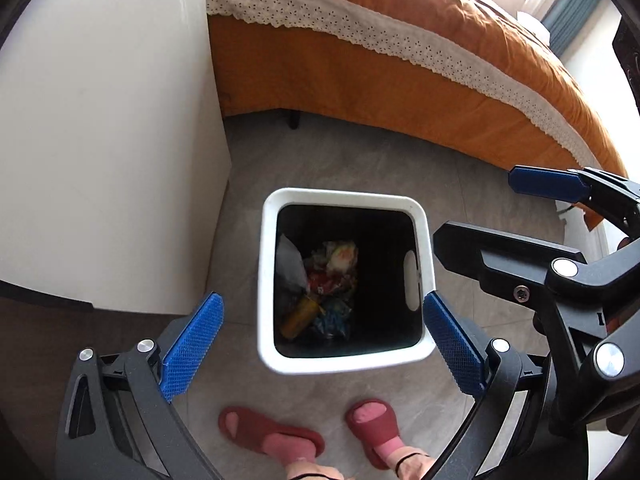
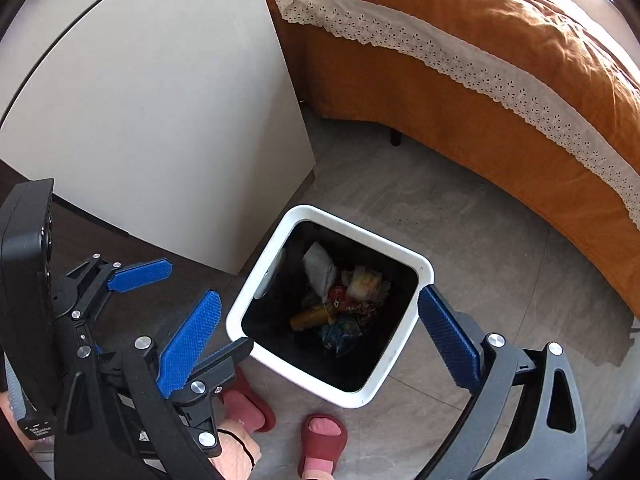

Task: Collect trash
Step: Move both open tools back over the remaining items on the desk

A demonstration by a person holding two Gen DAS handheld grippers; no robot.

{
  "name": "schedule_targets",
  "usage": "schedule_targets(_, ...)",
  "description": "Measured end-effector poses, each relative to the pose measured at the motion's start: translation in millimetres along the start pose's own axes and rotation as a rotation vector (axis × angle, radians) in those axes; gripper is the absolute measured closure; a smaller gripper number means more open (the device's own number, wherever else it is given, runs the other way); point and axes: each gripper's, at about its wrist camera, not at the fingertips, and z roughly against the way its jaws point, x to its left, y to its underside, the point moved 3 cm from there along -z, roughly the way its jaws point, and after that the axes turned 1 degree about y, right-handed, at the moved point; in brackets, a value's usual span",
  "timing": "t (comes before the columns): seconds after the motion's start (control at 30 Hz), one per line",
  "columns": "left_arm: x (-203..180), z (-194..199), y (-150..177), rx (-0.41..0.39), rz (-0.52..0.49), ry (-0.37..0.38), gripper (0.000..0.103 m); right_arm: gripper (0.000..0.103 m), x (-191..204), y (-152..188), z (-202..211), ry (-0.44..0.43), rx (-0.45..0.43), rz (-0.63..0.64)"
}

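A white square bin (image 1: 344, 196) with a dark inside stands on the grey floor, also in the right wrist view (image 2: 360, 236). At its bottom lies trash (image 1: 320, 292) (image 2: 344, 304): crumpled white paper, colourful wrappers and a yellow tube. My left gripper (image 1: 322, 344) hangs above the bin's near side, open wide, with nothing between its blue pads. My right gripper (image 2: 320, 336) is also open and empty, straddling the bin mouth from above. Each gripper shows at the edge of the other's view: the right one's blue pad (image 1: 548, 186) and the left one's blue pad (image 2: 140, 274).
A white cabinet (image 1: 100, 140) stands just left of the bin. A bed with an orange cover and lace trim (image 1: 400, 80) runs behind and to the right. The person's feet in red slippers (image 1: 272, 436) stand on the floor just in front of the bin.
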Motion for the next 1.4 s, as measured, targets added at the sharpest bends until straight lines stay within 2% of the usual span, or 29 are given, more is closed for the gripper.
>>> schedule_targets(0.2,0,43,-16,-0.056,0.019,-0.022,0.005,0.005,9,-12,35,0.002,-0.052,0.023)
schedule_targets(0.43,-11,116,-37,-0.147,0.043,-0.061,0.005,0.005,21,-31,106,0.009,-0.133,0.052)
schedule_targets(0.6,-14,169,-45,-0.181,0.15,-0.023,0.005,0.005,29,-44,165,0.012,-0.201,0.06)
schedule_targets(0.8,-19,257,-53,-0.289,0.236,-0.064,0.005,0.005,47,-68,241,-0.027,-0.311,0.082)
schedule_targets(1.03,1,340,-56,-0.381,0.314,-0.165,0.005,0.005,86,-102,306,-0.111,-0.43,0.147)
schedule_targets(1.33,57,435,-42,-0.508,0.39,-0.366,0.005,0.005,182,-137,360,-0.257,-0.541,0.324)
schedule_targets(1.4,72,452,-37,-0.515,0.414,-0.437,0.005,0.005,203,-143,364,-0.285,-0.553,0.359)
